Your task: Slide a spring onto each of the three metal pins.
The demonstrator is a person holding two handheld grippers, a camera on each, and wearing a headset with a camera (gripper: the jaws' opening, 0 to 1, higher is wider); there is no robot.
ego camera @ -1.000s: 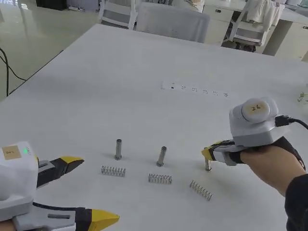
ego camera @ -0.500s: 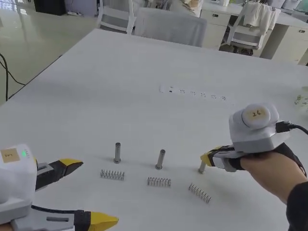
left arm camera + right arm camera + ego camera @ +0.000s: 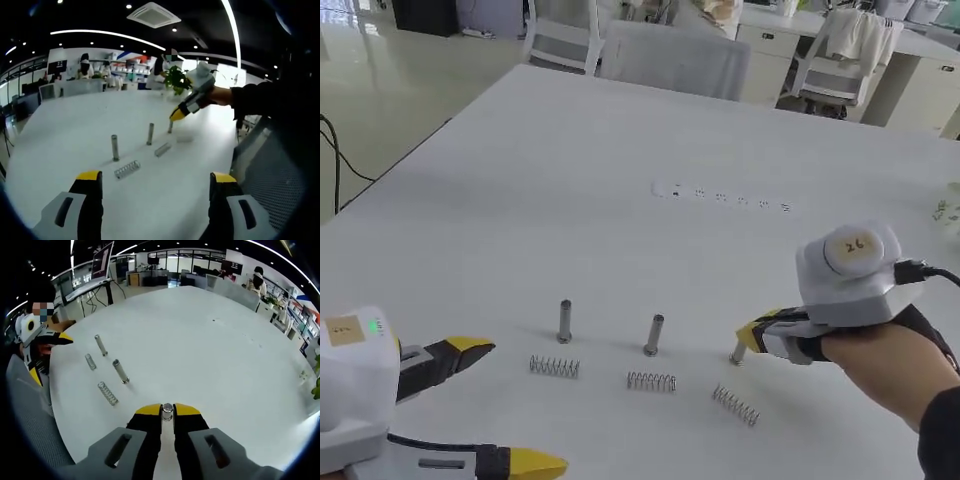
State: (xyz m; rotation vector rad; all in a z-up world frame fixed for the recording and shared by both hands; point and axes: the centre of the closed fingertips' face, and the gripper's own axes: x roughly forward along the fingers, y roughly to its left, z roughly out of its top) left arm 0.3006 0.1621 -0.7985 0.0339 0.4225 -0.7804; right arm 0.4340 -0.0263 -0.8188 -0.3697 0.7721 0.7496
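Note:
Two metal pins [image 3: 565, 320] [image 3: 654, 335] stand upright on the white table [image 3: 620, 200]. In front of each lies a spring [image 3: 554, 368] [image 3: 651, 381], and a third spring [image 3: 735, 404] lies to the right. My right gripper [image 3: 748, 335] is shut on the top of the third pin [image 3: 738, 353], which leans under it; the pin's head [image 3: 167, 409] sits between the yellow tips. My left gripper [image 3: 510, 405] is wide open at the near left, holding nothing, well short of the left pin [image 3: 115, 147] and its spring [image 3: 127, 169].
A row of small sockets [image 3: 720, 195] is set into the table's middle. Chairs [image 3: 670, 50] and desks stand beyond the far edge. Bare tabletop lies between the pins and that edge.
The pin held by my right gripper stood upright before and now leans, its lower end toward the left. My left gripper has hardly moved.

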